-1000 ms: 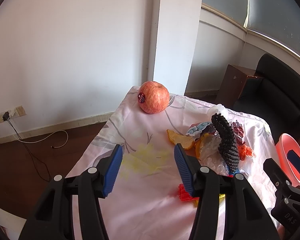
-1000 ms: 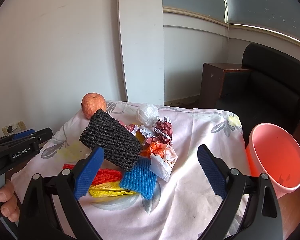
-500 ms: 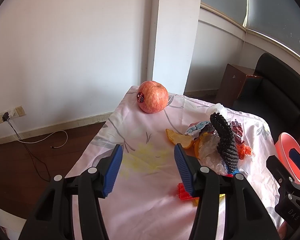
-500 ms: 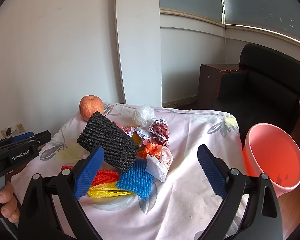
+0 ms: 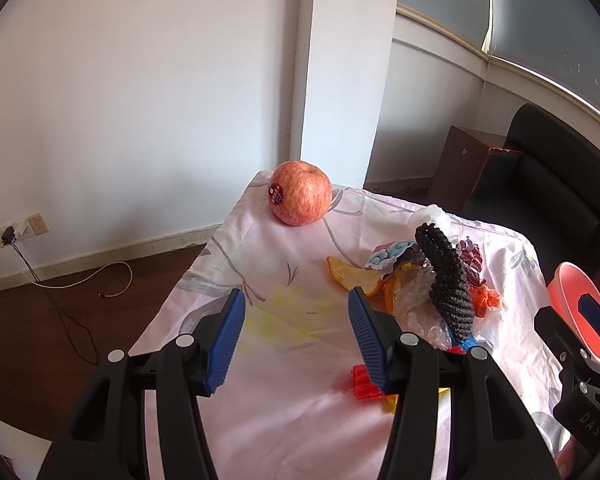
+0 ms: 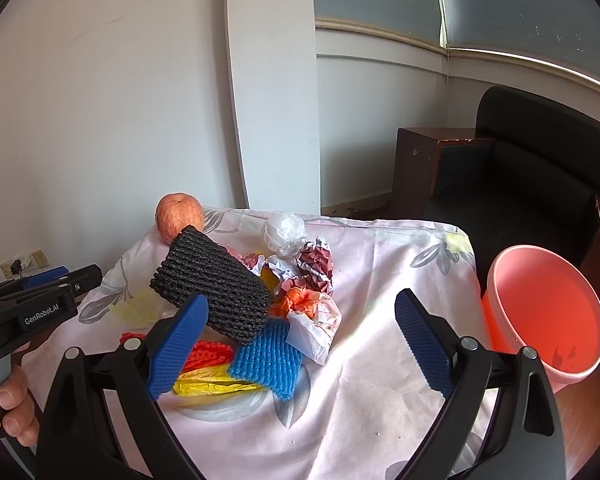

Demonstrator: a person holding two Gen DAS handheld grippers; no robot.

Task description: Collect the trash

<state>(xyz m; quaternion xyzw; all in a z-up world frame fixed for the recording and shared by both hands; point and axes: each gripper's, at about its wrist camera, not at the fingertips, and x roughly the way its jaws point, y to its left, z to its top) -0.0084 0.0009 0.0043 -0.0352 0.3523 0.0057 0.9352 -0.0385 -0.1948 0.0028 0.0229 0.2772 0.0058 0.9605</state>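
Note:
A pile of trash lies on the pink floral tablecloth (image 6: 380,280): a black foam net (image 6: 212,284) on top, a blue foam net (image 6: 268,360), a red net (image 6: 204,354), a yellow bag (image 6: 208,382), crumpled wrappers (image 6: 316,260) and a white plastic ball (image 6: 284,230). In the left wrist view the black net (image 5: 446,276) stands beside an orange peel (image 5: 352,276). A salmon bucket (image 6: 548,312) stands off the table's right edge. My left gripper (image 5: 296,340) is open and empty above the cloth, left of the pile. My right gripper (image 6: 300,344) is open and empty, in front of the pile.
A red apple (image 5: 300,198) sits at the table's far left corner. A black armchair (image 6: 532,168) and a brown cabinet (image 6: 416,168) stand behind the table. A wall socket with a cable (image 5: 16,232) is on the left wall.
Both grippers have drawn back and risen slightly, so the pile and bucket look a little farther off. Nothing on the table has moved.

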